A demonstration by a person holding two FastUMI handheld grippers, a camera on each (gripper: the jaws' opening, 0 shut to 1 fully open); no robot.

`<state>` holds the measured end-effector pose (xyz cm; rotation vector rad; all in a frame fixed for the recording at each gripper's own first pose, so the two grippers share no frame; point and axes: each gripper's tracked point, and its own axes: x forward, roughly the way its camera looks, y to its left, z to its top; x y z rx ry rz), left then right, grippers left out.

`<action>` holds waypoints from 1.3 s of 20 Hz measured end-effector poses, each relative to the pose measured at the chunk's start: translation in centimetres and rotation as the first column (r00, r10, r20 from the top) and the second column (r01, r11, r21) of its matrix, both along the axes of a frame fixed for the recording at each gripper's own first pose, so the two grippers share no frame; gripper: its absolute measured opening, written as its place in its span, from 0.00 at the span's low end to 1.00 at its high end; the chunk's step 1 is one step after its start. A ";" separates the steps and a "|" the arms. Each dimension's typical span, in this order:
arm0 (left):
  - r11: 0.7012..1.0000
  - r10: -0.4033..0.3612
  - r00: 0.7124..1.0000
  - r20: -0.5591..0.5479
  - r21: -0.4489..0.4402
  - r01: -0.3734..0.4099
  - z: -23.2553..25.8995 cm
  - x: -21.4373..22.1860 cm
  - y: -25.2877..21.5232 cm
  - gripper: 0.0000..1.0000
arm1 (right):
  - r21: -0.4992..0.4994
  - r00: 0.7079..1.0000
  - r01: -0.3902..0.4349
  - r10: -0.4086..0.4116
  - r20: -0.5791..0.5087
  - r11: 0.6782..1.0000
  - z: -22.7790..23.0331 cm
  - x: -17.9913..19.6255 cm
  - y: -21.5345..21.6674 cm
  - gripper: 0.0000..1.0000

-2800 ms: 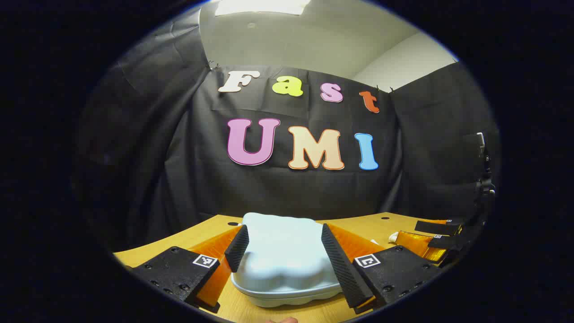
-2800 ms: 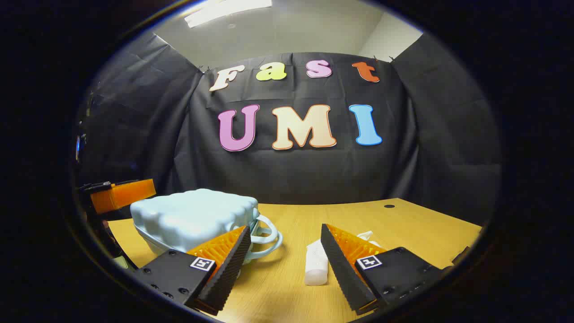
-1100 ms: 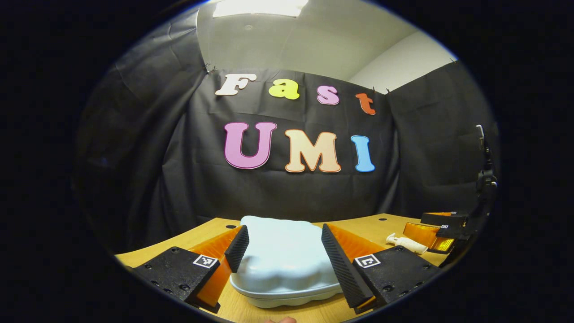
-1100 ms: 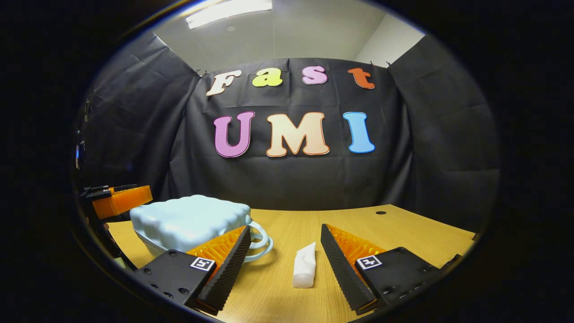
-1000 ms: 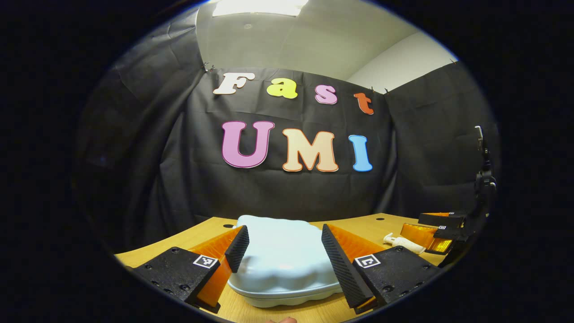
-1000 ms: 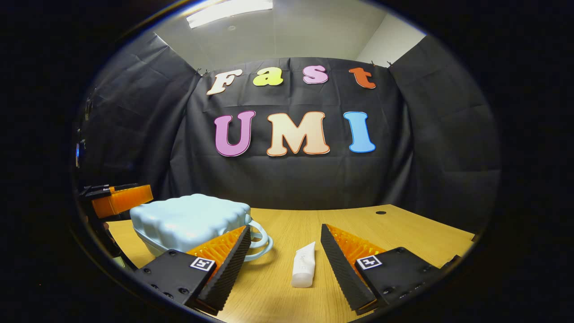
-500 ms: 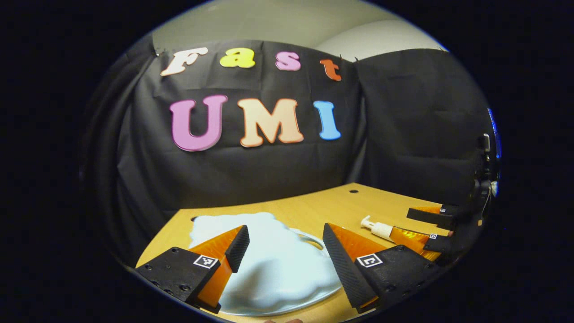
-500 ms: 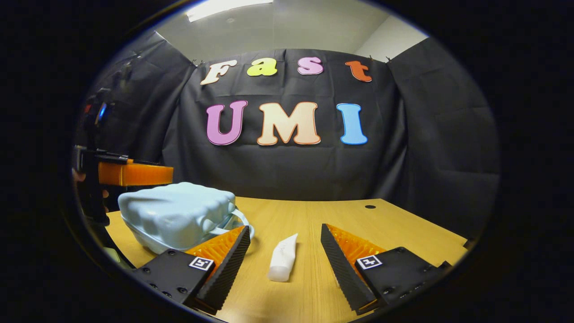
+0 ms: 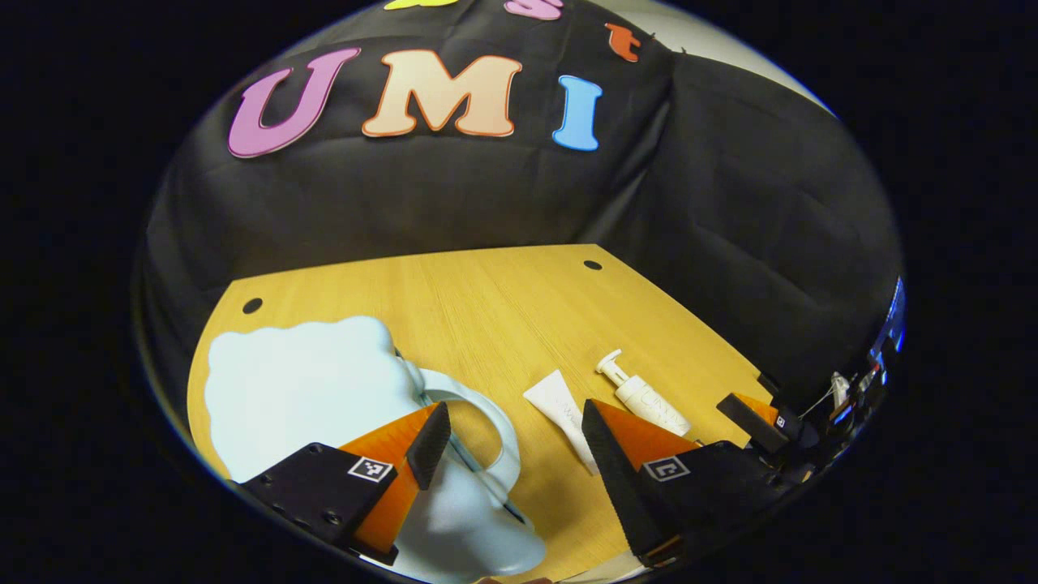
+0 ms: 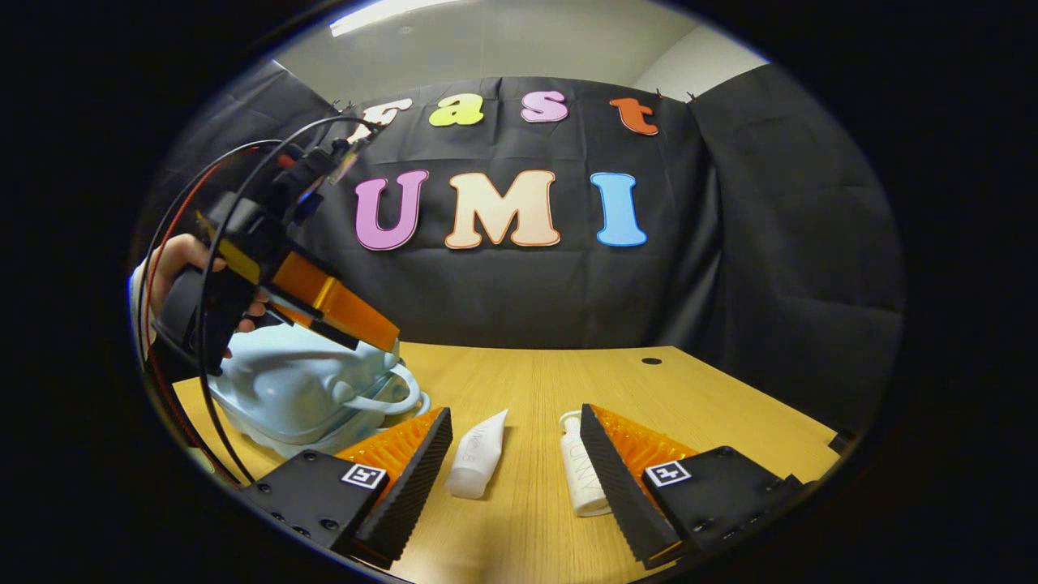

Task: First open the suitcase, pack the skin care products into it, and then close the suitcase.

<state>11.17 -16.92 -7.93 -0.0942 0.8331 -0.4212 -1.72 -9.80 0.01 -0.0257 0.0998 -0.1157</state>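
Note:
The pale blue suitcase (image 9: 300, 389) lies shut on the wooden table (image 9: 503, 308), its looped handle (image 9: 486, 414) facing right. My left gripper (image 9: 512, 442) hovers open above that handle, tilted downward. A white tube (image 9: 559, 405) and a white pump bottle (image 9: 645, 397) lie to the right of the suitcase. In the right gripper view, the suitcase (image 10: 292, 393) sits at the left with the left gripper (image 10: 381, 337) slanting down over it in a hand (image 10: 174, 259). My right gripper (image 10: 515, 458) is open low over the table, with the tube (image 10: 478, 454) and the bottle (image 10: 582, 478) just ahead between its fingers.
Black cloth walls close off the back and sides of the table. Two round cable holes (image 9: 252, 306) sit near the table's far edge. Bare wood (image 10: 665, 397) stretches behind and to the right of the products. The right gripper (image 9: 762, 418) shows at the table's right edge.
My left gripper has risen and pitched down over the suitcase's handle side. The right gripper shifted a little, so both the tube and the pump bottle now lie ahead of its fingers.

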 end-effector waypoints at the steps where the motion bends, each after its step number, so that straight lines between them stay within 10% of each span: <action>1: 1.000 0.003 0.999 -0.045 -0.005 -0.003 -0.4 0.0 -0.1 0.96 | 0.004 1.000 0.001 -0.001 -0.004 1.000 -0.1 0.0 -0.1 1.00; 14: 0.972 0.157 0.909 -0.386 0.222 -0.073 -7.1 0.9 -1.7 0.93 | 0.035 1.000 0.002 -0.001 -0.004 0.999 0.2 -0.1 -0.5 0.99; 26: 0.931 0.255 0.877 -0.406 0.349 -0.109 -9.4 2.2 -0.8 0.83 | 0.085 0.998 0.044 -0.048 0.041 0.995 2.0 -1.5 -3.3 0.98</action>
